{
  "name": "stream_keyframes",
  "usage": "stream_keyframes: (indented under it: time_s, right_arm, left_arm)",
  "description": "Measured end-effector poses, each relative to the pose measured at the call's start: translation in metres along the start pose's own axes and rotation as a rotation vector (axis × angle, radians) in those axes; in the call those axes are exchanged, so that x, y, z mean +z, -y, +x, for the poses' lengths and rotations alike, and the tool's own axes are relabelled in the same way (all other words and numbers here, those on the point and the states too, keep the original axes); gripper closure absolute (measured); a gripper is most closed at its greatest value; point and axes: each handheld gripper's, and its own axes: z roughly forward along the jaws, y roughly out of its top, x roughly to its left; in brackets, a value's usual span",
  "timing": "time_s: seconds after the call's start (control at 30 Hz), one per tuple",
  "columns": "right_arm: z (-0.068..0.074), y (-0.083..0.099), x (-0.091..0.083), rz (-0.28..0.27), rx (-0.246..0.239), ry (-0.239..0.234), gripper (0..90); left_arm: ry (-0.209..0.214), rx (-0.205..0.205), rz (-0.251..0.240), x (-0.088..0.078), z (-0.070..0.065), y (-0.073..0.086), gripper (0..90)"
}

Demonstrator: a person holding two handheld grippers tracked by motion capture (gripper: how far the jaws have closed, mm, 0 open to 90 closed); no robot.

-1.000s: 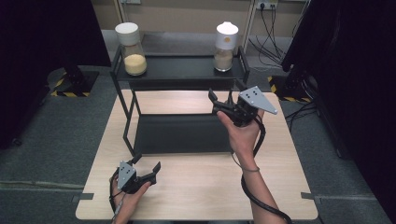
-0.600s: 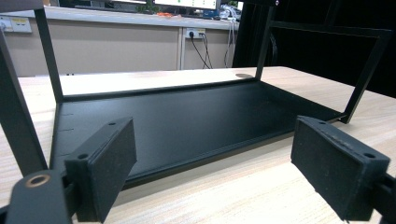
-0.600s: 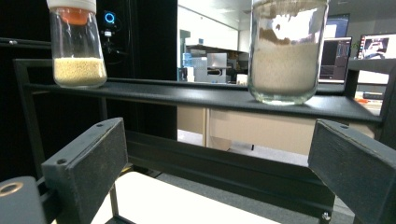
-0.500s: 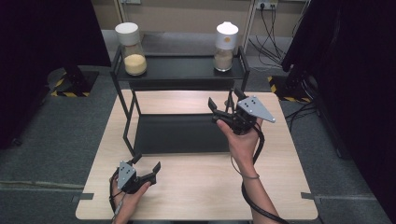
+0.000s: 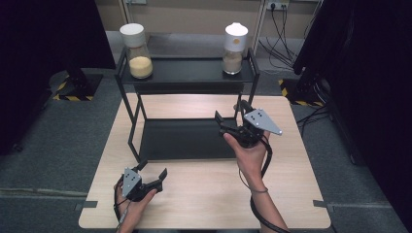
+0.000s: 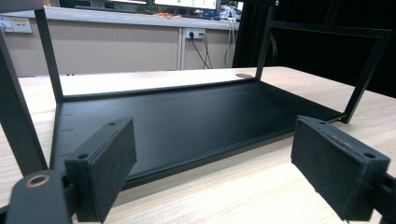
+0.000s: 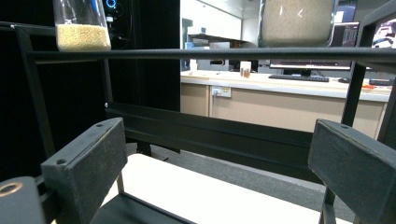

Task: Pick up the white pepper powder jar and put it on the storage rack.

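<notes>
A black two-level metal rack [image 5: 192,73] stands on the wooden table [image 5: 204,194]. On its top shelf a white-lidded glass jar of yellow grains [image 5: 137,52] sits at the left, and a white-lidded jar of tan grains [image 5: 234,42] sits at the right. My right gripper [image 5: 229,112] hangs open and empty over the right end of the rack's lower tray [image 5: 184,138], jaws toward the rack. Its own view looks under the top rail [image 7: 210,53] at both jars [image 7: 81,28] [image 7: 296,21]. My left gripper [image 5: 151,171] rests open near the table's front left, facing the lower tray [image 6: 187,121].
Cables [image 5: 284,29] and a wall socket lie on the grey floor behind the table. Black stands with striped bases [image 5: 73,90] flank the rack at both sides. Bare wood spans the table's front half between the hands.
My right gripper has drawn back toward me and lower, from beside the rack's right post to over the lower tray's right end. The left gripper has stayed put.
</notes>
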Motion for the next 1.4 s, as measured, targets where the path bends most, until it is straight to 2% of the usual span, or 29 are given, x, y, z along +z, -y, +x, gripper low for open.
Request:
stream_keyframes:
  time_s: [1.4]
  right_arm:
    - [0.0,0.041,-0.018,0.075,0.013,0.006,4.5]
  left_arm:
    - [-0.006,0.003,-0.003,0.0,-0.001,0.001,13.4]
